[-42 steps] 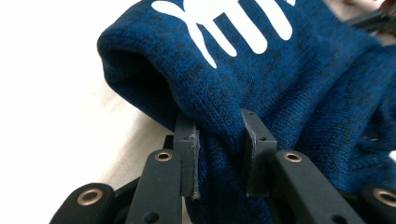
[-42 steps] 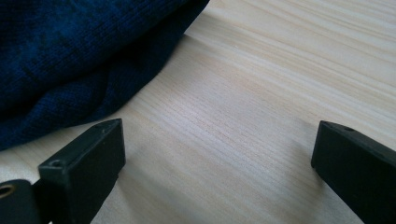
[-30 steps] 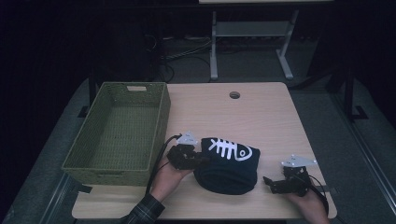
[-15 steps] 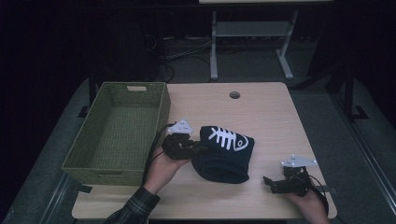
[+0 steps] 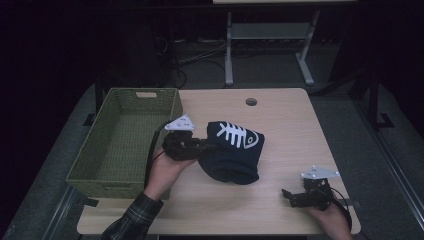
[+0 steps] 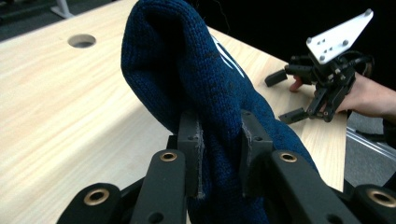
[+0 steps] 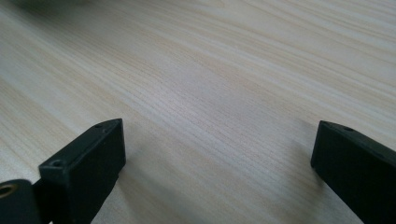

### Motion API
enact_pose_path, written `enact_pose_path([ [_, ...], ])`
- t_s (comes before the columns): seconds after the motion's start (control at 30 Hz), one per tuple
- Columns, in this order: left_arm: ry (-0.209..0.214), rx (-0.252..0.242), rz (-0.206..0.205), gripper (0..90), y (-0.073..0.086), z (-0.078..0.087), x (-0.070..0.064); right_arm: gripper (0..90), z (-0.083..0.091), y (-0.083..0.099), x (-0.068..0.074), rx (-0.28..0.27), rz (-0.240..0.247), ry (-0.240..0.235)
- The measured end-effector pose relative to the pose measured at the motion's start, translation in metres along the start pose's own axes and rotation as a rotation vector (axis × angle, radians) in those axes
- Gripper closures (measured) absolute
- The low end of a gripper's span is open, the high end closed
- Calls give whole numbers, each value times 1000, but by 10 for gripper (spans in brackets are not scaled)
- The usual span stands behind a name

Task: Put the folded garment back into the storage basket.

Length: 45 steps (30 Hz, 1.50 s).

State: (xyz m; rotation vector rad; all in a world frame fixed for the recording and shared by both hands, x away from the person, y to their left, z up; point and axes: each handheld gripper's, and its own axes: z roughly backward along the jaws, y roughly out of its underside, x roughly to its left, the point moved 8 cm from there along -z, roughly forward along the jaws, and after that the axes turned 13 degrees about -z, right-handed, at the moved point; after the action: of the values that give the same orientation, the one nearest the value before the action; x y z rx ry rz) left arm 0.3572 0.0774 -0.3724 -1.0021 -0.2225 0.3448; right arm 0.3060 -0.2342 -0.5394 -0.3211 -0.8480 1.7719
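The left gripper [image 5: 207, 147] has its jaws clamped on a fold of a dark navy knit garment [image 5: 234, 152], most likely a sweater, and the work in hand looks like moving it into the green woven basket [image 5: 111, 172] that sits just to the left of it. To do this step well, the pinch should stay deep in the fold, as the left gripper view shows it now, with knit bunched between both pads [image 6: 190, 151] rather than caught at a thin edge. The sweater [image 6: 196, 88] is soft and will sag, so it probably needs lifting high enough that the trailing bulk clears the basket's near wall before it is carried across. Dragging it could snag the knit on the woven rim or tip the basket.

The sweater is thick ribbed wool-like knit, deep blue, bundled into a rounded heap, with a white fish-skeleton print on its upper face. It lies on the wooden table [image 5: 280, 120], just right of the basket, its left side raised in the grip and its lower part apparently resting on the tabletop.

The right gripper [image 5: 290, 197] sits well to the right of the sweater near the table's front edge, jaws spread wide and holding nothing, with bare wood grain [image 7: 219, 93] between them. The basket appears empty.
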Motion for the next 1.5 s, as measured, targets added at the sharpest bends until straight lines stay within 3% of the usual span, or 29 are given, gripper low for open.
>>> enact_pose_path([
  [0.73,-92,-5,-21,741,-16,65,32,28,0,0,0,-1,-5,2],
  [1.17,-156,2,-8,740,-16,115,55,28,0,0,0,-2,-7,3],
  [1.5,-204,7,23,740,-4,147,70,28,0,0,0,-1,-8,7],
])
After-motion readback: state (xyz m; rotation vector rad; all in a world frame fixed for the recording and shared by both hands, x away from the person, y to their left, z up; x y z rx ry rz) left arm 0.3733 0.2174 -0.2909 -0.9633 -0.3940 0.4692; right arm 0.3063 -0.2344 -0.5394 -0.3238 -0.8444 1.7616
